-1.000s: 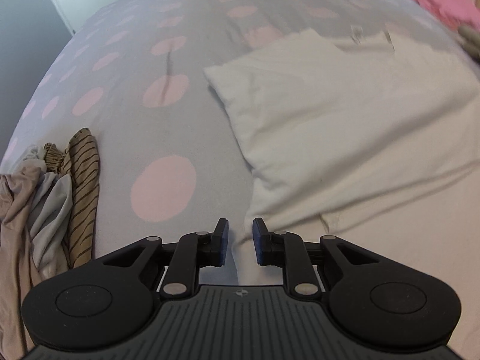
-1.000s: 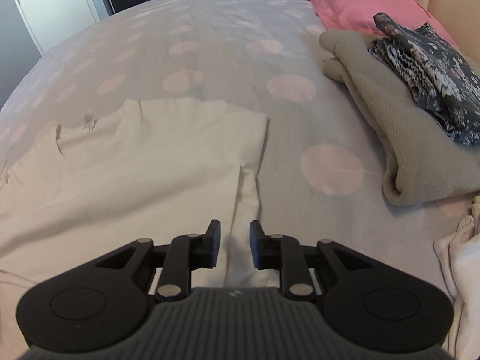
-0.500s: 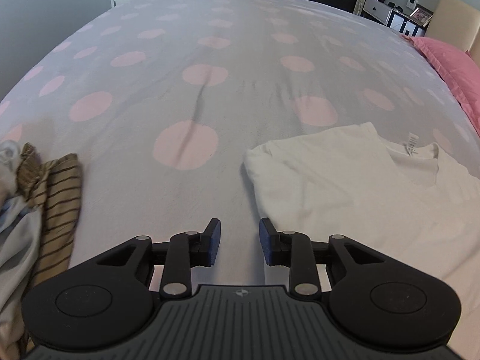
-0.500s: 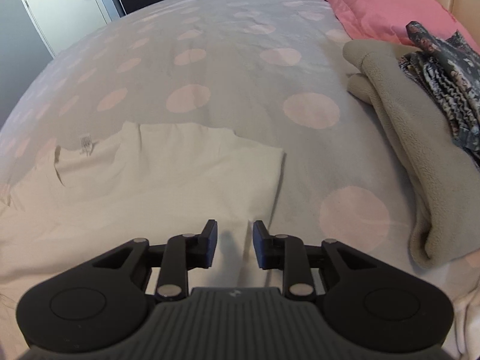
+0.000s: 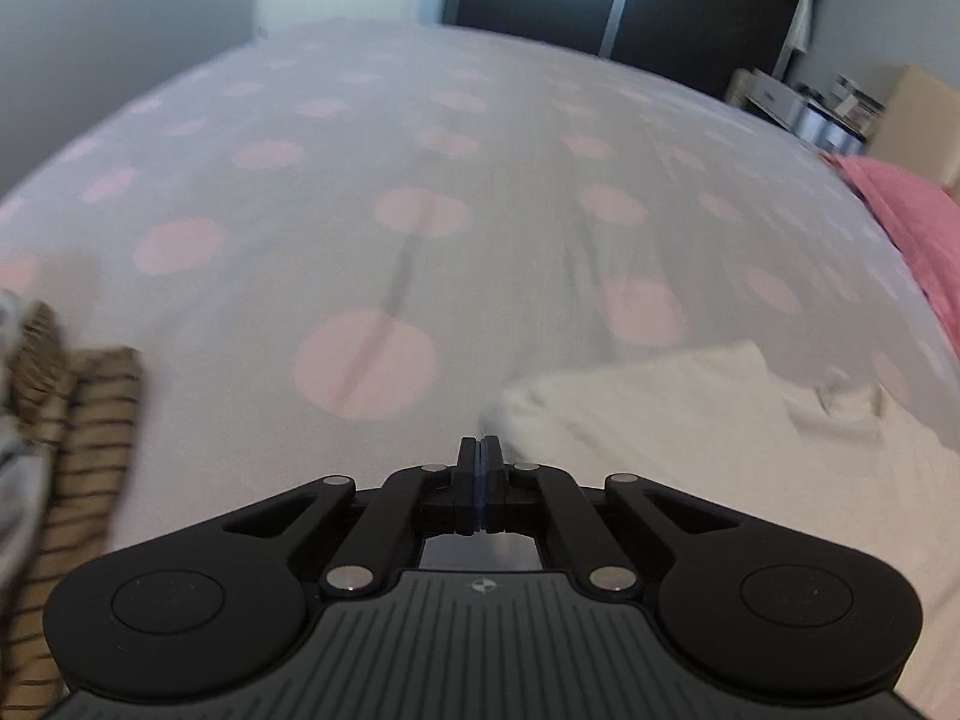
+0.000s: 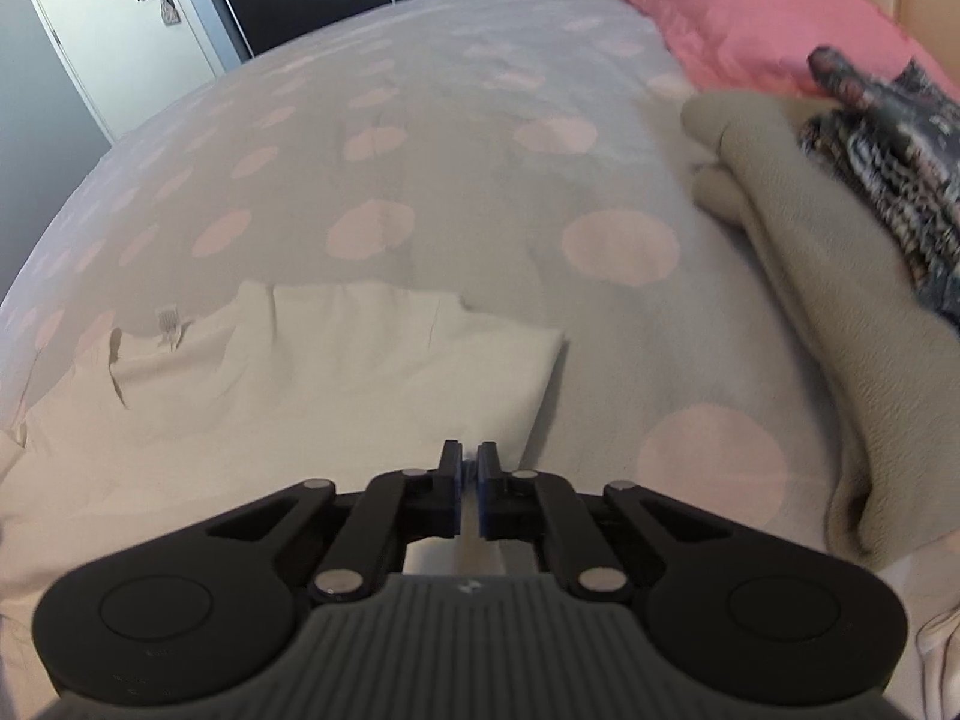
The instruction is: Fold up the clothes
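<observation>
The left tongs (image 5: pixel 480 450) have their jaws pressed flat together, tips right at the blurred corner of the white T-shirt's (image 5: pixel 720 438) sleeve; whether any cloth is pinched there is hard to make out, since motion blur smears that corner. The right tongs (image 6: pixel 470 457) stand narrow, only a thin slit between the blue pads, and sit over the T-shirt's other sleeve edge; cloth shows beneath them, but a grip cannot be told. The T-shirt (image 6: pixel 300 390) lies spread flat on the bed (image 6: pixel 420 180), neck label up, its lower part cut off by the frame. To the left a striped brown garment (image 5: pixel 84 450) lies crumpled and blurred, partly out of frame. To the right a folded beige fleece (image 6: pixel 810 276) carries a folded dark floral garment (image 6: pixel 888 156), cut off at the edge, with a pink pillow (image 6: pixel 750 12) behind
</observation>
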`<state>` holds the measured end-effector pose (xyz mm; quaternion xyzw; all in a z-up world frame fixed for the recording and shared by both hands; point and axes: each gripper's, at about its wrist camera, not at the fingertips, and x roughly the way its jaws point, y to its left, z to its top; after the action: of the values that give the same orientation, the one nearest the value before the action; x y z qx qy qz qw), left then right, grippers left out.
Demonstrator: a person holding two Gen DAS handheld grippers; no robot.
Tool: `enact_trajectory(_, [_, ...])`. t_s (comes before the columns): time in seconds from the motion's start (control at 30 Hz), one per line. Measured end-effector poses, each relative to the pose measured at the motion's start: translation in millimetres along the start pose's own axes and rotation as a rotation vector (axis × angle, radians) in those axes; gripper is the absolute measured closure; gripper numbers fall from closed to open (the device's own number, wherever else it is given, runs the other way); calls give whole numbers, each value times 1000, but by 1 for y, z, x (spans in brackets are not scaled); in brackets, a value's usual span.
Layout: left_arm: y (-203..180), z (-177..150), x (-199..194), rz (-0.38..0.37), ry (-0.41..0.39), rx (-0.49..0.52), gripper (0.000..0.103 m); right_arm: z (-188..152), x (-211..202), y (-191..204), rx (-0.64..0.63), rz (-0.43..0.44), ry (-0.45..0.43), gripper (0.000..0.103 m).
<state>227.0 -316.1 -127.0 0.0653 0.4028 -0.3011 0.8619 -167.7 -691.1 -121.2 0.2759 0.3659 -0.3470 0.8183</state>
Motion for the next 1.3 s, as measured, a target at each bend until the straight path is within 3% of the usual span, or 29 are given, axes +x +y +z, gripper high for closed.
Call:
enact_trajectory(0.07, [12, 6, 0, 34, -7, -38, 103, 1, -2, 6, -19, -31, -25, 99])
enact_trajectory(0.23, [16, 10, 5, -65, 116, -18, 103, -1, 9, 11, -75, -68, 38, 96])
enact_trajectory(0.27, [12, 9, 4, -68, 116, -3, 99, -1, 8, 9, -56, -61, 38, 93])
enact_trajectory(0.33, [5, 9, 4, -93, 116, 7, 80, 0, 8, 3, -19, -48, 37, 90])
enact_trajectory(0.37, [1, 8, 5, -103, 116, 9, 69, 0, 7, 3, -19, -49, 33, 84])
enact_trajectory(0.4, [-3, 7, 7, -108, 115, 12, 65, 1, 5, 3, -20, -51, 29, 75])
enact_trajectory(0.53, [-19, 4, 17, -99, 134, 20, 68, 2, 0, 3, -21, -52, 9, 75])
enact_trajectory(0.6, [-23, 2, 20, -86, 148, 12, 90, 3, -3, 3, -21, -49, -4, 75])
enact_trajectory(0.73, [-18, 3, 13, -114, 110, -37, 90, 6, -5, 0, 0, -33, -13, 75])
enact_trajectory(0.87, [-15, 7, 8, -143, 103, -56, 61, 7, -2, 0, 18, -27, -3, 75])
enact_trajectory(1.0, [-24, 4, 15, -114, 127, -13, 62, 4, 4, 2, 18, -38, 26, 75])
enact_trajectory(1.03, [-26, 2, 17, -105, 132, -3, 63, 4, 6, 3, 17, -41, 34, 81])
enact_trajectory(1.07, [-28, 0, 19, -95, 137, 6, 80, 3, 5, 4, 8, -40, 34, 87])
enact_trajectory(1.1, [-29, -1, 20, -85, 134, 9, 103, 2, 5, 6, -2, -39, 34, 101])
enact_trajectory(1.3, [-12, 1, 4, -25, 20, -54, 103, 2, -11, 16, -64, -67, -49, 102])
